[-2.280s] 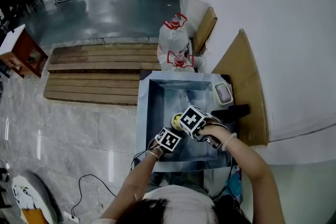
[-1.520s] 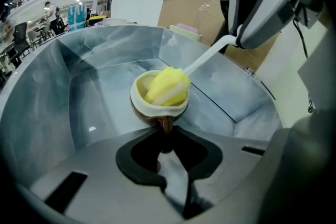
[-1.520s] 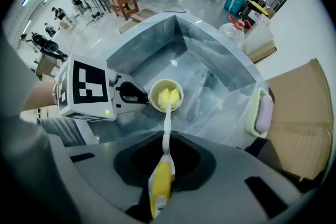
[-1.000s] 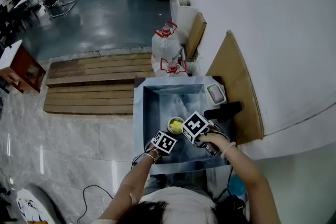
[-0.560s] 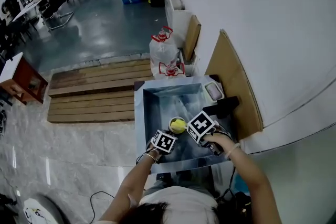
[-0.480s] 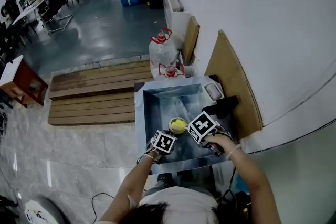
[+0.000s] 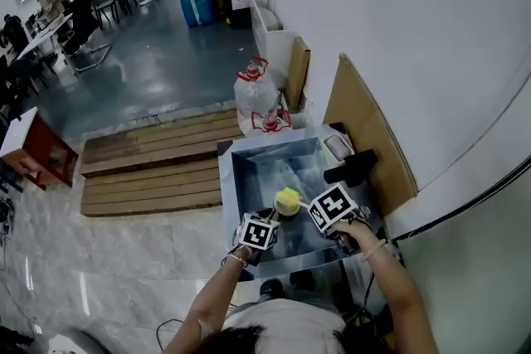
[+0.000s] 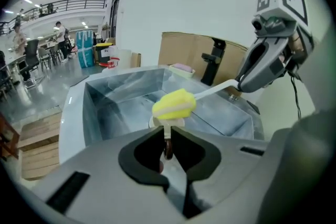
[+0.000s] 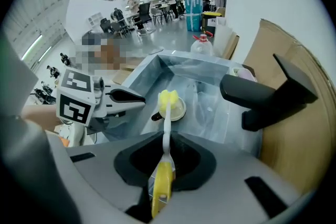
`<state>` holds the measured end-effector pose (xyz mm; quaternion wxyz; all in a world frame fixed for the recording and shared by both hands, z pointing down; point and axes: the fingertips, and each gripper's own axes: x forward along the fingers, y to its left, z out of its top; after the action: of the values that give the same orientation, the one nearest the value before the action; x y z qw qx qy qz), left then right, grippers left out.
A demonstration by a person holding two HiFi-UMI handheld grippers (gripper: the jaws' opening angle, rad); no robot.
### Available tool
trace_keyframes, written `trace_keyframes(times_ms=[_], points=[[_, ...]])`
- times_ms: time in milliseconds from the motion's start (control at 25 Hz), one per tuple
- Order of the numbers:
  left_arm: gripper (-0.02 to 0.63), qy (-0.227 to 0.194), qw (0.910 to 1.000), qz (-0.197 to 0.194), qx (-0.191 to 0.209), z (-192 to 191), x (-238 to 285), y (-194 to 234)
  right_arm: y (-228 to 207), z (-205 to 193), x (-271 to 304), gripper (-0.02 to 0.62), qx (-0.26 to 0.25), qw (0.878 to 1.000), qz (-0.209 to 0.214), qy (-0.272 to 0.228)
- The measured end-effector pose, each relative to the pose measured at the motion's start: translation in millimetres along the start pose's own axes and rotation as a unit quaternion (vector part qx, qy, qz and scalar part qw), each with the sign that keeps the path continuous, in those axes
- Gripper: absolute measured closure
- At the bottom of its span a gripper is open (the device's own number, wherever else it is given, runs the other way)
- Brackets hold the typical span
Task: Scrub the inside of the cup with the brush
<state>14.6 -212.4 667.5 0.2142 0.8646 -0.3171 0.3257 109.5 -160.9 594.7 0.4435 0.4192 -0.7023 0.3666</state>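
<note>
A cream cup (image 9: 177,109) with a dark handle (image 8: 166,147) is over the steel sink (image 7: 249,170). My left gripper (image 8: 167,139) has just been closing, and its jaws now pinch that handle. My right gripper (image 9: 165,157) is shut on the yellow grip of the brush (image 9: 162,184). The brush's white shaft runs forward to a yellow sponge head (image 9: 168,99). That head sits at the cup's mouth and covers most of the rim (image 8: 156,122). In the head view the sponge head (image 7: 287,200) lies between the two marker cubes and hides the cup.
A black faucet (image 7: 353,166) stands on the sink's right edge, with a small pinkish dish (image 7: 338,147) behind it. A cardboard sheet (image 7: 365,124) leans on the white wall. Plastic water jugs (image 7: 255,95) and wooden boards (image 7: 149,170) lie beyond the sink.
Both grippers have risen over the sink. The sponge head, which was sunk inside the cup, now stands higher at its mouth. The head camera has tilted forward.
</note>
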Motion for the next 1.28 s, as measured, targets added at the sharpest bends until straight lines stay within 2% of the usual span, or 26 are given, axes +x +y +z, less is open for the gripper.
trace_keyframes(times_ms=[320, 600, 920, 1160, 1280], points=[[0.584, -0.061, 0.9980, 0.011, -0.002, 10.6, -41.3, 17.3, 10.0, 4.4, -1.7, 0.540, 0.032, 0.997, -0.037, -0.061], [0.597, -0.107, 0.9938, 0.011, -0.029, 18.0, -77.0, 31.7, 20.9, 6.6, -3.8, 0.540, 0.044, 0.989, -0.063, -0.123], [0.598, -0.131, 0.9908, 0.013, -0.031, 25.2, -107.2, 32.3, 28.6, 16.7, -11.9, 0.540, 0.044, 0.973, -0.086, -0.209], [0.598, -0.151, 0.9883, 0.024, 0.003, 38.5, -132.0, 16.0, 37.3, 19.3, -21.7, 0.540, 0.042, 0.959, -0.098, -0.262], [0.598, -0.171, 0.9849, 0.025, 0.005, 47.3, -144.4, 6.4, 40.3, 19.8, -31.8, 0.540, 0.050, 0.949, -0.101, -0.293]])
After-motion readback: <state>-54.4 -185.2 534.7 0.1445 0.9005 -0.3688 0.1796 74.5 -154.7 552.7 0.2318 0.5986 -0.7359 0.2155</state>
